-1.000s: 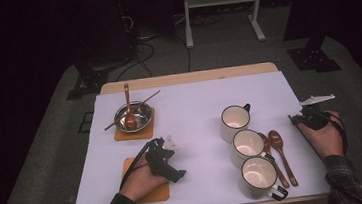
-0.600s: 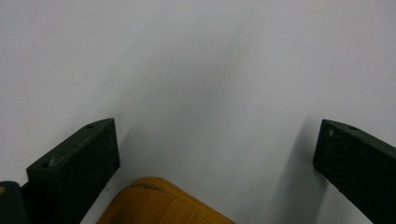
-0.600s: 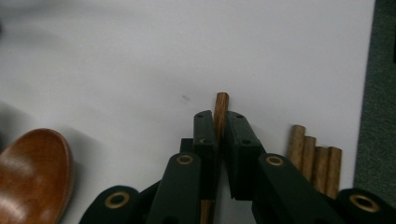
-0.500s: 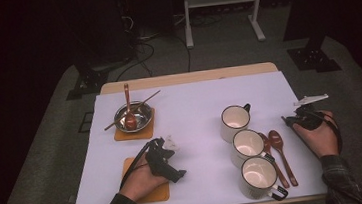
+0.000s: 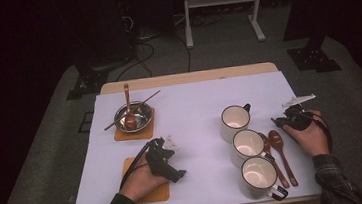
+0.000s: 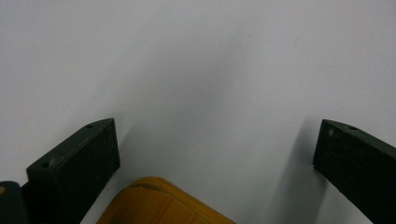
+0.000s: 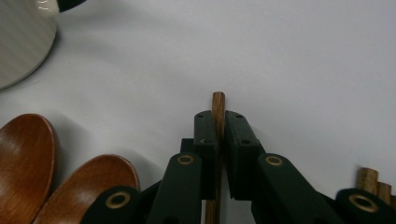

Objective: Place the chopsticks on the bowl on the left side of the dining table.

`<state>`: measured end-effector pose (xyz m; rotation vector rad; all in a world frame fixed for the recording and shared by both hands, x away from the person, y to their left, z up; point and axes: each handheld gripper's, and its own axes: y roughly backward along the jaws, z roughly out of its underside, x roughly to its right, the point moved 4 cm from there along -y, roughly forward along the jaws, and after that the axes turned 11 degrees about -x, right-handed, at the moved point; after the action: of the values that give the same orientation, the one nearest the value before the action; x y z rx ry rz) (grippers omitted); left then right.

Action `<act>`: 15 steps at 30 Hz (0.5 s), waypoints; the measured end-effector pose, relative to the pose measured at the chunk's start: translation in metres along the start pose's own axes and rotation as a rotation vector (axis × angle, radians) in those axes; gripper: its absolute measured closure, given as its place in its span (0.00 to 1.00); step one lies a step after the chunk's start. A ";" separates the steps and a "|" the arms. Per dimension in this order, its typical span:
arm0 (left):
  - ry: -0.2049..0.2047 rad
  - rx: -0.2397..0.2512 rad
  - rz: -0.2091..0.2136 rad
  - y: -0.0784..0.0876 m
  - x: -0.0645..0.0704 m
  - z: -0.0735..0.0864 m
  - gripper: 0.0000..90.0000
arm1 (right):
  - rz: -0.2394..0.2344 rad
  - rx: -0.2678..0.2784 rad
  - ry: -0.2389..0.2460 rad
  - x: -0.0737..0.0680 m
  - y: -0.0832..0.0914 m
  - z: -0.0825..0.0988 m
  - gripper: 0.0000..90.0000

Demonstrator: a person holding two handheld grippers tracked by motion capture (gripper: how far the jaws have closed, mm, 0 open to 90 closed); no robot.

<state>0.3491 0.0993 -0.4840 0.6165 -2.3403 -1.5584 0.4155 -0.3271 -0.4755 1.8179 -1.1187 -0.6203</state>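
My right gripper point(image 7: 218, 126) is shut on a thin brown wooden stick point(image 7: 218, 100), whose tip pokes out past the jaws just above the white table. In the high view the right gripper point(image 5: 277, 121) sits right of the cream mugs point(image 5: 235, 122), by the two wooden spoons point(image 5: 277, 140). More stick ends point(image 7: 369, 179) lie beside its jaws. My left gripper point(image 6: 217, 140) stands open with nothing between its jaws, over the edge of an orange coaster point(image 6: 154, 205). The high view shows the left gripper point(image 5: 161, 156) at the front left of the table.
A metal bowl point(image 5: 130, 116) holding a wooden spoon and a stick rests on a second orange coaster point(image 5: 132, 132) at the back left. Three cream mugs stand in a row at the right, the nearest mug point(image 5: 256, 176) close to the table's front edge.
My right hand has slid left, toward the mugs and spoons, still shut on the stick. The left hand has stayed put.
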 end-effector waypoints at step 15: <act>0.000 -0.001 0.000 0.000 0.000 0.000 0.00 | -0.031 0.043 0.006 -0.006 0.004 -0.003 0.88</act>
<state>0.3491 0.0993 -0.4839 0.6162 -2.3396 -1.5588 0.4134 -0.3214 -0.4711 1.8758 -1.1097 -0.6132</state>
